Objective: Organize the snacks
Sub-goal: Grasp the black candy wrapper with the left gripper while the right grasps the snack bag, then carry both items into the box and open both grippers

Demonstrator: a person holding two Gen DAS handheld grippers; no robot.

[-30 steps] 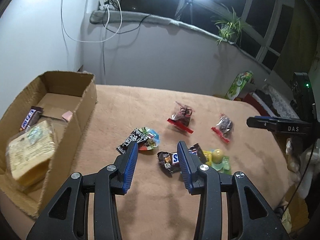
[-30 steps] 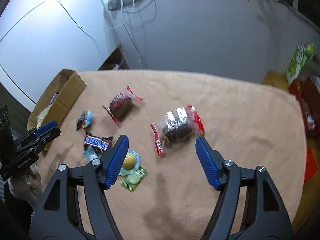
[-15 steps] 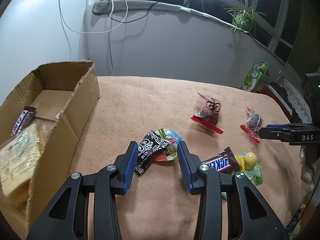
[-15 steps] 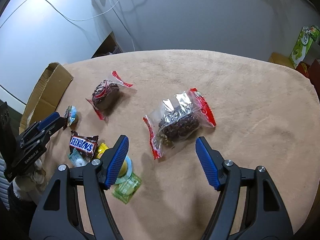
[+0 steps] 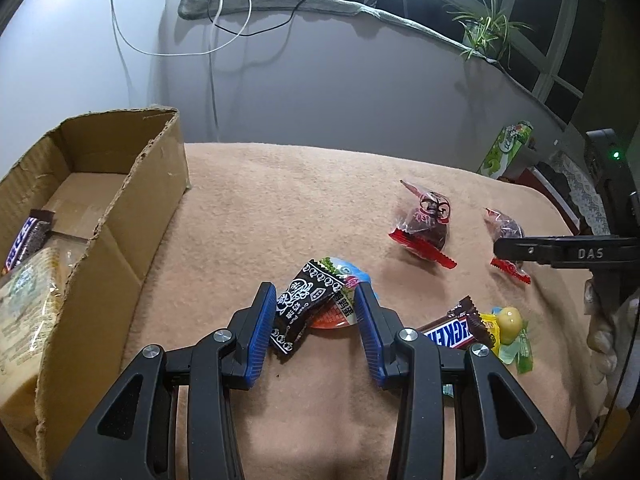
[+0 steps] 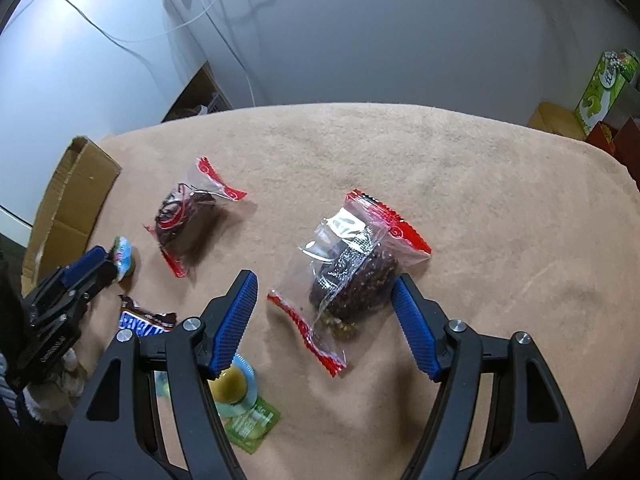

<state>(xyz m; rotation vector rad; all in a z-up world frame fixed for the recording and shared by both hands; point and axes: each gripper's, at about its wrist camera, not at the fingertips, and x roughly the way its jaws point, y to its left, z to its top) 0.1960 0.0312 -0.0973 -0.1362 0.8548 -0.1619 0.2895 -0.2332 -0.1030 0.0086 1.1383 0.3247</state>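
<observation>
My left gripper (image 5: 316, 300) is open, its blue pads on either side of a black-and-white snack packet (image 5: 298, 316) lying over a round blue-rimmed snack (image 5: 340, 308) on the tan cloth. My right gripper (image 6: 324, 292) is open around a clear red-edged bag with a dark cake (image 6: 352, 272). A second such bag (image 6: 188, 216) lies to its left; it also shows in the left wrist view (image 5: 426, 224). A Snickers bar (image 5: 452, 332) and a yellow-green candy (image 5: 510, 320) lie right of the left gripper. The cardboard box (image 5: 132, 200) at left holds a Snickers bar (image 5: 24, 240) and a pale wrapped pack (image 5: 28, 312).
The cloth-covered table (image 5: 300, 184) ends at a grey wall behind. A green carton (image 5: 506, 148) stands past its far right edge; it also shows in the right wrist view (image 6: 604, 84). Cables (image 5: 216, 40) hang on the wall.
My left gripper moved left and forward from the Snickers bar to straddle the black-and-white packet. My right gripper moved forward and lower around the cake bag. Both stayed open.
</observation>
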